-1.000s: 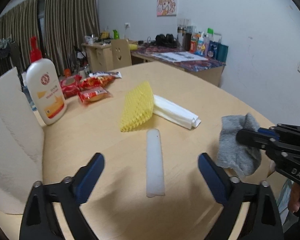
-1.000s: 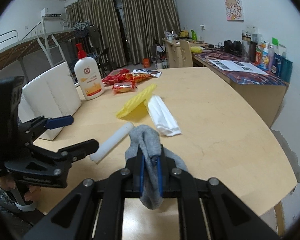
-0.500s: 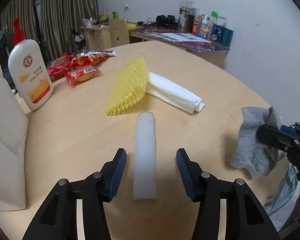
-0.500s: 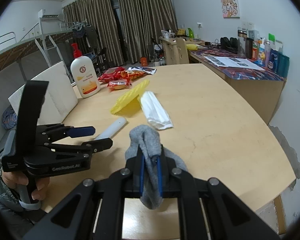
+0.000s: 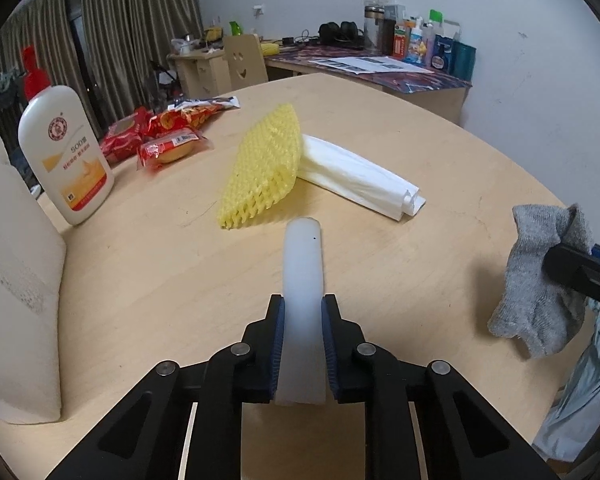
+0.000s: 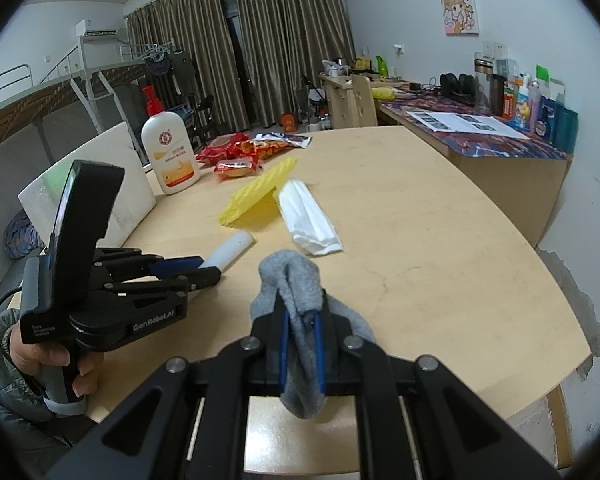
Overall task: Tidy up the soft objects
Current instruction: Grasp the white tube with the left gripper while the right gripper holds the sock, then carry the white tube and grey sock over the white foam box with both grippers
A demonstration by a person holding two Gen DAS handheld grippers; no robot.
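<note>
**Both grippers clamped: foam tube on the left, grey sock on the right**

Nearest the left wrist camera, the left gripper (image 5: 303,312) has its blue-padded jaws pressed against both sides of a white foam tube (image 5: 302,264), gripping its near end while the far end points away across the round wooden table (image 5: 380,120). In the right wrist view, the right gripper (image 6: 300,320) is closed on a grey sock (image 6: 296,284), which bunches up above the jaws and hangs limp below them, off the table surface near its front edge.

Just beyond the tube's far end lies a yellow foam mesh sleeve (image 5: 264,170), and touching its right side is a folded white plastic bag (image 5: 360,176). To the left, a white foam block (image 5: 12,280) leans at the table's edge, with a white lotion bottle (image 5: 66,156) with a red pump cap standing behind it. Farther back are red snack packets (image 5: 172,132). Beyond the table stands a cluttered desk (image 5: 380,68).
</note>
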